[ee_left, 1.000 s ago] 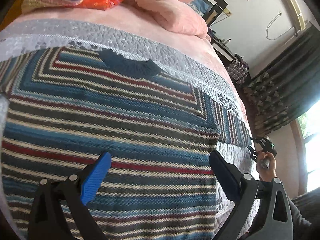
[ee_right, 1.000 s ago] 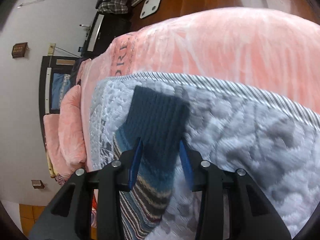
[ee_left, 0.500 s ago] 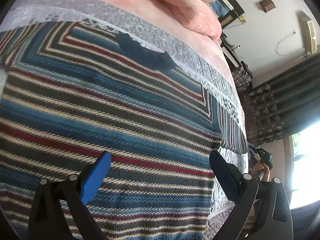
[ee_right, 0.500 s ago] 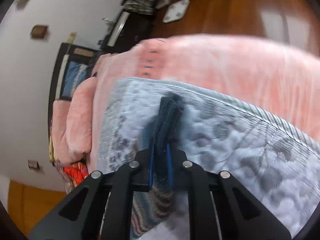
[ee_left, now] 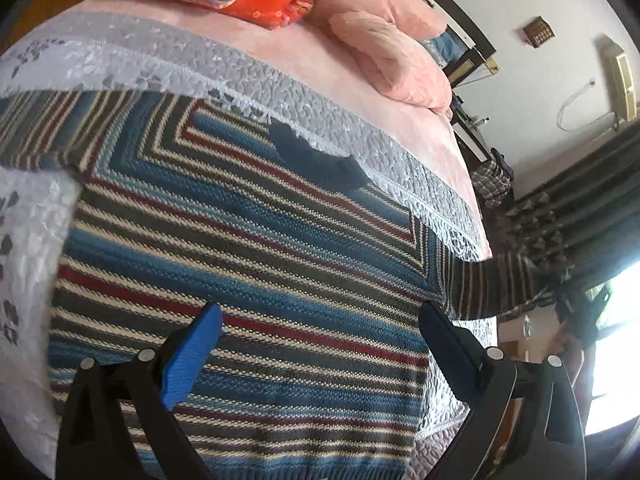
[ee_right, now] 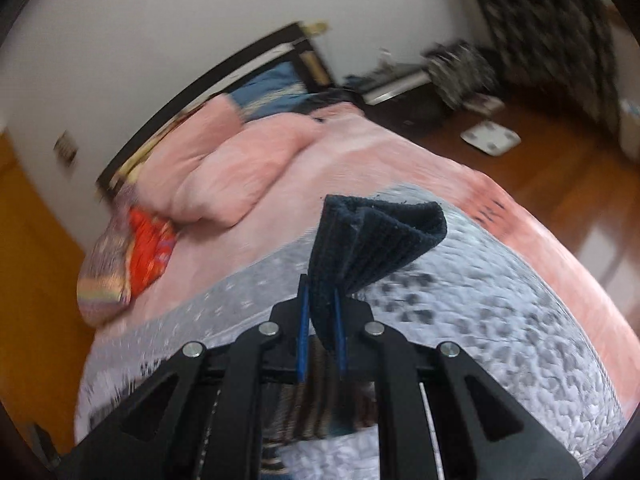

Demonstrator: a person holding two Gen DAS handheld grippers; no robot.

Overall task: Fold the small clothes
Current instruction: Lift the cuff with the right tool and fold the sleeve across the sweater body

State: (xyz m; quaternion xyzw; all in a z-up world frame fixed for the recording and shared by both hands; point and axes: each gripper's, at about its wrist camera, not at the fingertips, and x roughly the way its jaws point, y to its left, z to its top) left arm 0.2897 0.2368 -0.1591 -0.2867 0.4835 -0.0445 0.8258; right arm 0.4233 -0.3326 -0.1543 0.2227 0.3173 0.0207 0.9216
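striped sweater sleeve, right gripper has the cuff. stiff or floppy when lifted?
Likely floppy: the navy cuff bunches and fans out past the right gripper. The striped sweater is a thick knit, so it probably drapes heavily and grips rather than slips.

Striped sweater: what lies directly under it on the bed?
The striped sweater lies on a grey quilted cover, which tops a pink blanket. Whatever sits beneath the sweater's body is covered.

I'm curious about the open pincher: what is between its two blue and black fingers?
In the left wrist view, only the striped sweater shows between the open left gripper's fingers, lying flat on the grey quilt. Nothing else is there.
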